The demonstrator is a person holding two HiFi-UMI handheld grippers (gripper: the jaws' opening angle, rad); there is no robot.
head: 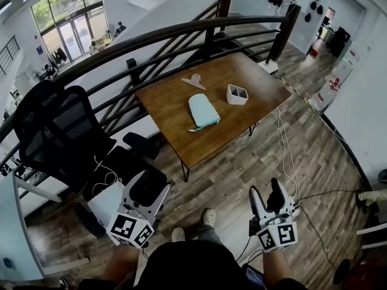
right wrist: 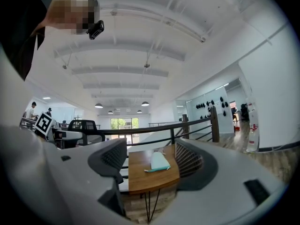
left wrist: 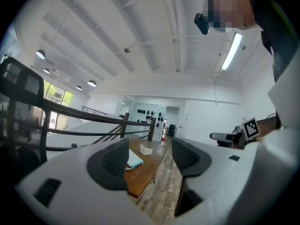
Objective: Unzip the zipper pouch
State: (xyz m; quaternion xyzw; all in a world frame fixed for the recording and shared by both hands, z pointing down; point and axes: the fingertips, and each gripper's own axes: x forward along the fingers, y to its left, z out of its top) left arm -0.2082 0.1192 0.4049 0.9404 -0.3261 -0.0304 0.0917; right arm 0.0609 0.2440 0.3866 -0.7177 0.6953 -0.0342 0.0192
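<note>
A light teal zipper pouch (head: 202, 111) lies flat near the middle of a wooden table (head: 175, 104), its zipper edge toward the near side. It also shows far off in the left gripper view as the pouch (left wrist: 134, 161) and in the right gripper view as the pouch (right wrist: 160, 161). My left gripper (head: 147, 181) and right gripper (head: 267, 192) are held low near my body, well short of the table. Both are open with nothing between their jaws. The left gripper (left wrist: 150, 158) and right gripper (right wrist: 150, 161) point toward the table.
A small white box (head: 237, 94) stands right of the pouch, and a flat wooden piece (head: 194, 81) lies behind it. A dark railing (head: 181, 32) runs behind the table. A black office chair (head: 60, 132) stands at left. Cables (head: 287, 156) trail over the wooden floor.
</note>
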